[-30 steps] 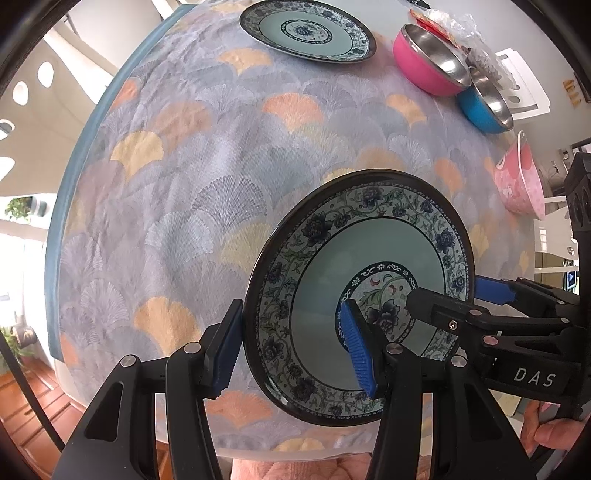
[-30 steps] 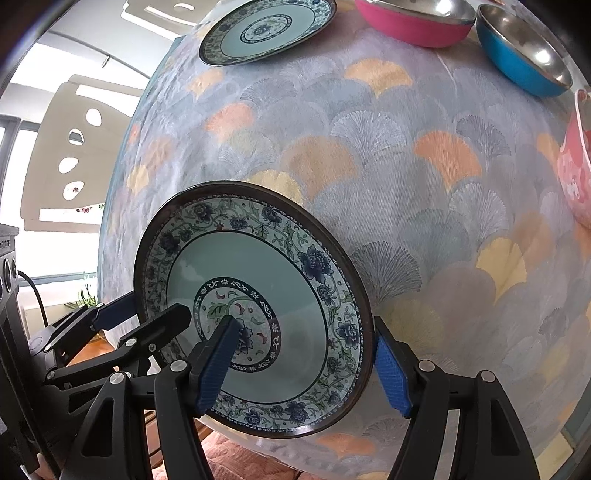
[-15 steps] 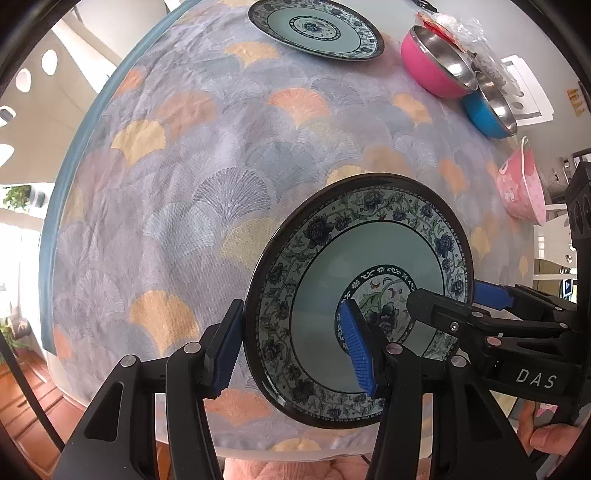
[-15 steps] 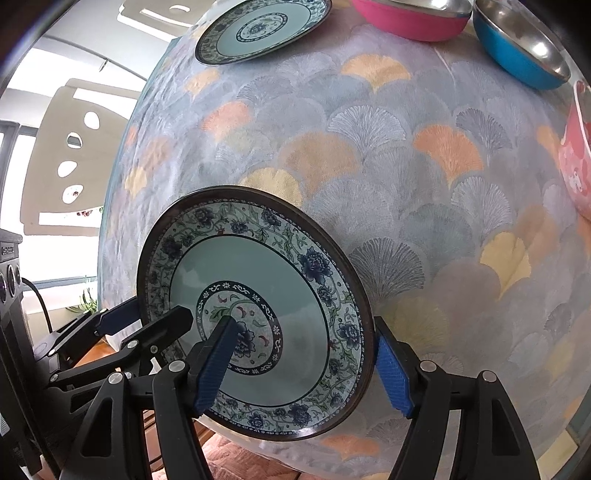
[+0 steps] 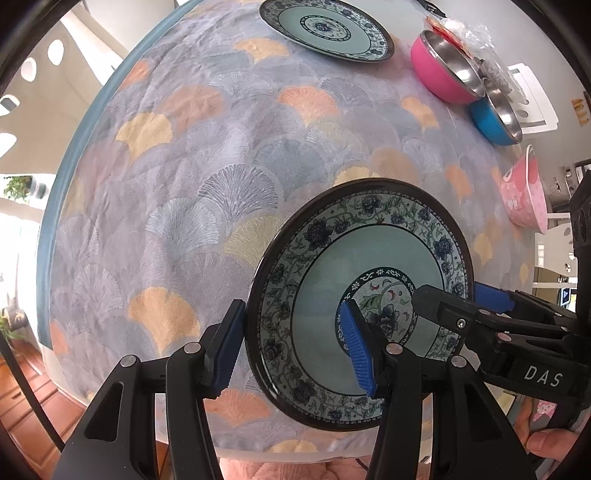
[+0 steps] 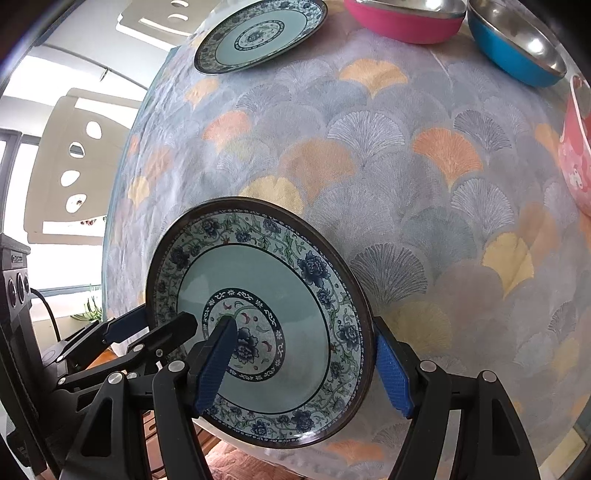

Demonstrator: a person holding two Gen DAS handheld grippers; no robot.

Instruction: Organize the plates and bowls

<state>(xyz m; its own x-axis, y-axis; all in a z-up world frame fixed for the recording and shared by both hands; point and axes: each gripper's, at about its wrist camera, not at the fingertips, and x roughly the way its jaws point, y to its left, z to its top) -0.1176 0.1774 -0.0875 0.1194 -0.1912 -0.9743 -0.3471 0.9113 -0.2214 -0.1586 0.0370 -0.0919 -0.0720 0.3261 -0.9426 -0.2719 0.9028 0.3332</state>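
Plate [image 5: 369, 258] sits at the table's near edge [image 5: 258, 448], each gripper [image 5: 291, 347] [image 6: 301, 363] straddling one rim; jaw contact unclear; open cloth [image 5: 221, 147] beyond.

A tablecloth [image 5: 229, 155] covers the table, printed with fan-shaped leaves in grey, lilac, peach and pale yellow; a plain blue border [image 5: 55, 206] runs along its left edge in the left wrist view. At the far corner lies a crinkled clear plastic bag [image 5: 465, 33] with something red inside it; what it holds cannot be told. Beyond the table stands a white chair [image 5: 532, 92] with oval holes cut in its back. Another pale chair back with oval holes [image 6: 74, 166] shows in the right wrist view, beside a bright window. A green potted plant [image 5: 16, 186] stands by the window. Below the table's near edge lie a pink fuzzy fabric [image 6: 236, 463] and a reddish wooden floor [image 5: 22, 387].
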